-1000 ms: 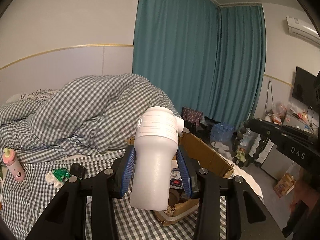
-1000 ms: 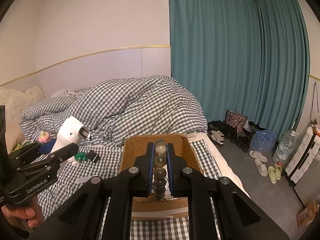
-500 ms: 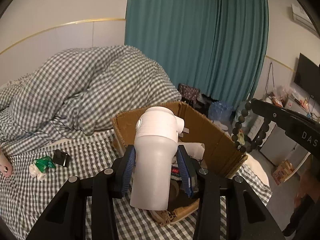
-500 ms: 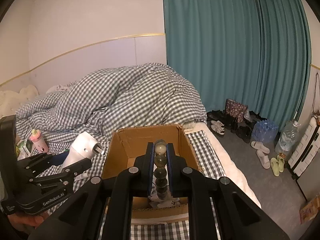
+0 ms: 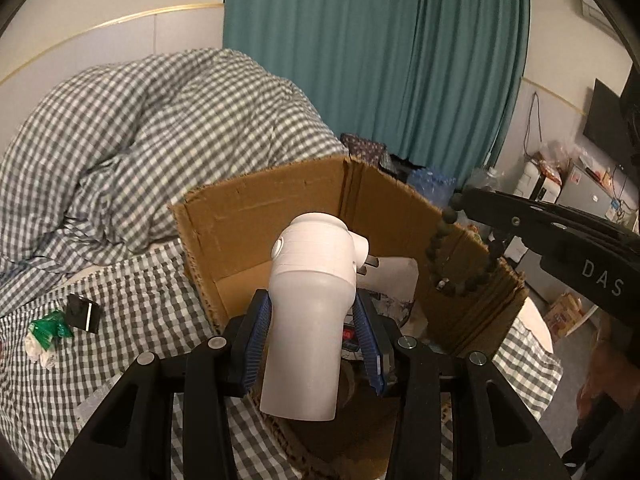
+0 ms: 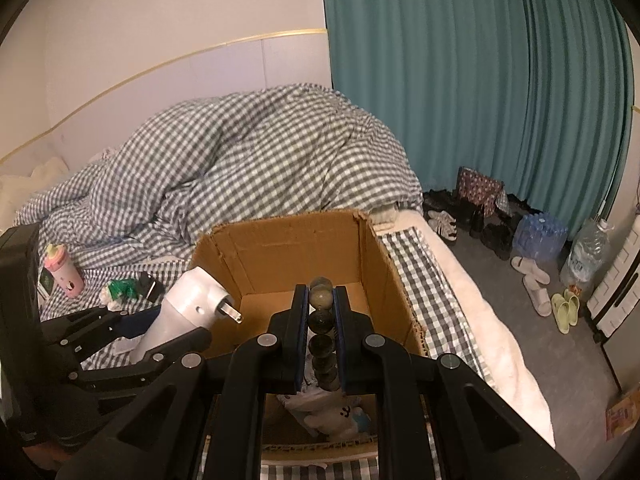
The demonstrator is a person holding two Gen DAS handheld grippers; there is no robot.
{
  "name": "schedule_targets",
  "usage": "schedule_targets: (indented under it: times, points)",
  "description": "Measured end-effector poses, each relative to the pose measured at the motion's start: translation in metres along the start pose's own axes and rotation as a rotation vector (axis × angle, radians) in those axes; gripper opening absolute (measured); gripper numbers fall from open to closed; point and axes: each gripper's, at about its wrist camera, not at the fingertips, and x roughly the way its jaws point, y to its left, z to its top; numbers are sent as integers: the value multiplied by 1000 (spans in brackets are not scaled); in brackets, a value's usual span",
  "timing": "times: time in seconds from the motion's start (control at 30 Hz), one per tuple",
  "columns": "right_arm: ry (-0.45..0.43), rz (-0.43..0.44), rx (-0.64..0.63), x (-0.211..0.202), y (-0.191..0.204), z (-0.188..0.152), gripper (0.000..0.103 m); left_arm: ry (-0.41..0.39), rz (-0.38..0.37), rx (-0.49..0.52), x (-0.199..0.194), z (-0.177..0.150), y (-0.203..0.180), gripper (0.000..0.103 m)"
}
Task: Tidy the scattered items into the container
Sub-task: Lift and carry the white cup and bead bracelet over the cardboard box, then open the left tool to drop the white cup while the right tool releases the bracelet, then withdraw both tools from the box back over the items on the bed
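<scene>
My left gripper (image 5: 311,305) is shut on a white plug-in device (image 5: 312,300), its blue pads pressing both sides. It hangs over the near left corner of the open cardboard box (image 5: 260,216). The right wrist view shows that same device (image 6: 188,304) at the box's left wall, with a metal prong pointing inward. My right gripper (image 6: 321,292) is shut on a dark bead bracelet (image 6: 320,322) above the box (image 6: 296,248). In the left wrist view the bracelet (image 5: 436,236) dangles from the right gripper (image 5: 460,200) inside the box's right wall.
A white plush item (image 6: 332,412) and packets lie in the box. Left of it on the checked sheet are a green packet (image 5: 48,328), a small black item (image 5: 82,312) and a pink bottle (image 6: 64,274). A heaped duvet (image 6: 260,152) lies behind. Shoes and water bottles (image 6: 540,236) sit on the floor.
Both grippers have come forward and down toward the box, which now fills more of each view. The white device and the bracelet stay gripped and now hang over the box opening.
</scene>
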Motion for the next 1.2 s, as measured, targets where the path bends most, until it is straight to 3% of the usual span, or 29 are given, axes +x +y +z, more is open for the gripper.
schedule_targets:
  times: [0.3, 0.57, 0.73, 0.8, 0.87, 1.03, 1.2]
  points:
    - [50, 7, 8, 29, -5, -12, 11, 50, -1, -5, 24, -9, 5, 43]
    - [72, 7, 20, 40, -6, -19, 11, 41, 7, 14, 26, -9, 2, 45]
    - [56, -1, 21, 35, -6, -17, 13, 1, 12, 19, 15, -6, -1, 59]
    - [41, -8, 25, 30, -7, -16, 25, -26, 12, 20, 7, -2, -2, 64]
    - [17, -15, 35, 22, -9, -14, 59, -55, 17, 16, -5, 1, -2, 70]
    - [-47, -27, 40, -3, -7, -7, 62, -113, 33, -1, -32, 10, 1, 75]
    - [-136, -46, 43, -36, 2, 2, 75, -172, 55, -8, -66, 14, 3, 76]
